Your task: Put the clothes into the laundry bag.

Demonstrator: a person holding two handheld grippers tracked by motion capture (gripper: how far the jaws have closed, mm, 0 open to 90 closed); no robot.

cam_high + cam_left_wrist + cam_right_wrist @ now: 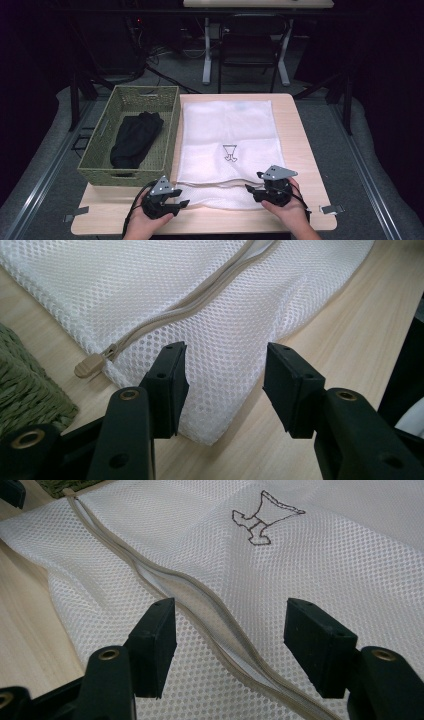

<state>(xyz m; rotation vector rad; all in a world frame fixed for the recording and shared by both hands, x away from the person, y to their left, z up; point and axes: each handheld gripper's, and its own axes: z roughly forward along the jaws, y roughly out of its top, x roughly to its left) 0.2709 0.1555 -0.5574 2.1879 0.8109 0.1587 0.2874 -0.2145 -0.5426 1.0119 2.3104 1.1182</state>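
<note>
Your left tongs [181, 204] rest on the pale wooden surface [300, 145] with their jaws spread apart, gripping nothing. Just ahead of them lies the near left corner of the white mesh laundry bag [227, 145], spread flat, with the corner sitting between the two jaws in the left gripper view [225, 375]. The beige zipper pull [91, 365] lies just to the left of the left jaw in that view, at the end of the beige zipper [190, 302], which runs away across the mesh.

Your right tongs [251, 189] are also spread open and hold nothing. In the right gripper view [230, 635] they hover over the bag's near edge, and the partly opened zipper [200, 600] passes between the jaws. Beyond them, a small dark embroidered emblem [264, 517] marks the mesh.

To the left of the bag, beyond your left tongs, stands a rectangular olive woven basket [167, 100] just beside the bag's edge. A bundled black garment [135, 140] lies inside it.
</note>
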